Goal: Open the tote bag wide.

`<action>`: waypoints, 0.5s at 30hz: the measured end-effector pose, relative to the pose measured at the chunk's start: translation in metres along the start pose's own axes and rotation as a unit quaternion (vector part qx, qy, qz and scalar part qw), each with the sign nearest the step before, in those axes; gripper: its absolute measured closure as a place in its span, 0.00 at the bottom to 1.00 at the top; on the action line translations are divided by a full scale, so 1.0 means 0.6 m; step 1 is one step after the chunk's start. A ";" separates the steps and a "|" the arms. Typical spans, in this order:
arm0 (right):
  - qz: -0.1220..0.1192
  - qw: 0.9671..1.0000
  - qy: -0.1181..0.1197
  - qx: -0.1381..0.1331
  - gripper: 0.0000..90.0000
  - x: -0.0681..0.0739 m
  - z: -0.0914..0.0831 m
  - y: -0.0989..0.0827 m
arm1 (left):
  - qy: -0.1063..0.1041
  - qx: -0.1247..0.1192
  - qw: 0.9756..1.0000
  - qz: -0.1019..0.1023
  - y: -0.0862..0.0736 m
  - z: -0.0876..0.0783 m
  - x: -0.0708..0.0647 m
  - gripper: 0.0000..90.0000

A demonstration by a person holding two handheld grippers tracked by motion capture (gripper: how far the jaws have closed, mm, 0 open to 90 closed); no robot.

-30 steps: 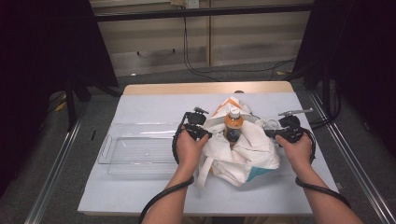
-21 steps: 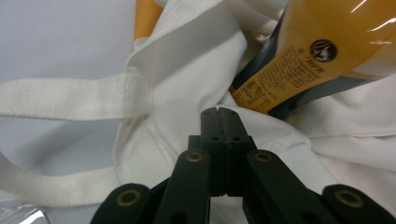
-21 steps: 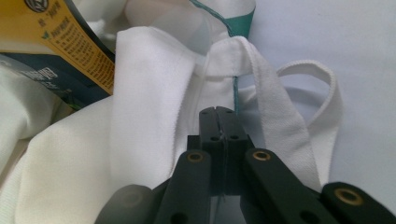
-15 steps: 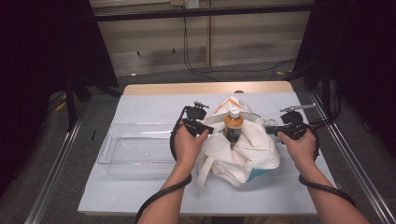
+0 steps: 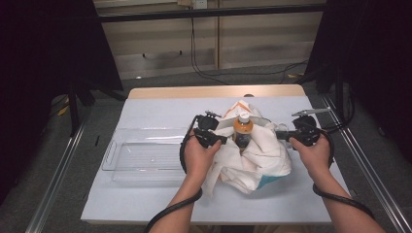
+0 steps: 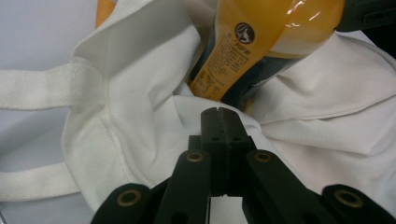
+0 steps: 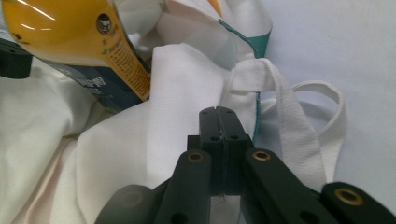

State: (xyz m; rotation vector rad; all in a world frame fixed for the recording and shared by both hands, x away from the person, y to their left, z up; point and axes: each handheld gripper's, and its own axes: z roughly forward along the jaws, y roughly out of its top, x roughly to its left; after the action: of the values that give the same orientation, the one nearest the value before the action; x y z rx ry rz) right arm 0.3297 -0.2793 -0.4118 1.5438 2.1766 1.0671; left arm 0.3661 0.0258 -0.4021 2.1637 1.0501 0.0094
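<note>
A white cloth tote bag [image 5: 255,158] lies crumpled on the table with an orange drink bottle [image 5: 242,130] standing up in its mouth. My left gripper [image 5: 224,141] is at the bag's left rim, its jaws shut with a fold of the cloth pinched at their tips [image 6: 218,111]. My right gripper [image 5: 279,135] is shut on the right rim in the same way [image 7: 217,110]. The bottle [image 6: 261,37] leans just beyond the left jaws and shows at the upper left of the right gripper view [image 7: 60,32]. The bag's handles [image 7: 299,116] hang loose on the table.
A clear plastic tray [image 5: 127,167] lies left of the bag, close to my left hand. The table is covered with a white sheet [image 5: 160,107], with a wooden edge at the back. Dark curtains and metal rails flank the table.
Both grippers have risen slightly with the bag's rim still pinched, and the cloth is drawn up a little around the bottle.
</note>
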 end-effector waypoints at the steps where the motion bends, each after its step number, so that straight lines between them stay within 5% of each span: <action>1: 0.000 1.000 0.002 0.000 1.00 0.002 -0.001 0.000 | -0.002 0.004 1.000 0.002 0.000 0.001 0.000 1.00; 15: 0.000 1.000 0.009 0.014 1.00 0.009 0.019 -0.020 | 0.003 0.030 0.999 -0.010 -0.026 0.034 0.014 1.00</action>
State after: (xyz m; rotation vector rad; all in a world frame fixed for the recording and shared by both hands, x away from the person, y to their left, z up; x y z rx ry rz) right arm 0.3259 -0.2715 -0.4269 1.5523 2.2131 1.0590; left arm 0.3674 0.0258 -0.4291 2.2093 1.0880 -0.0243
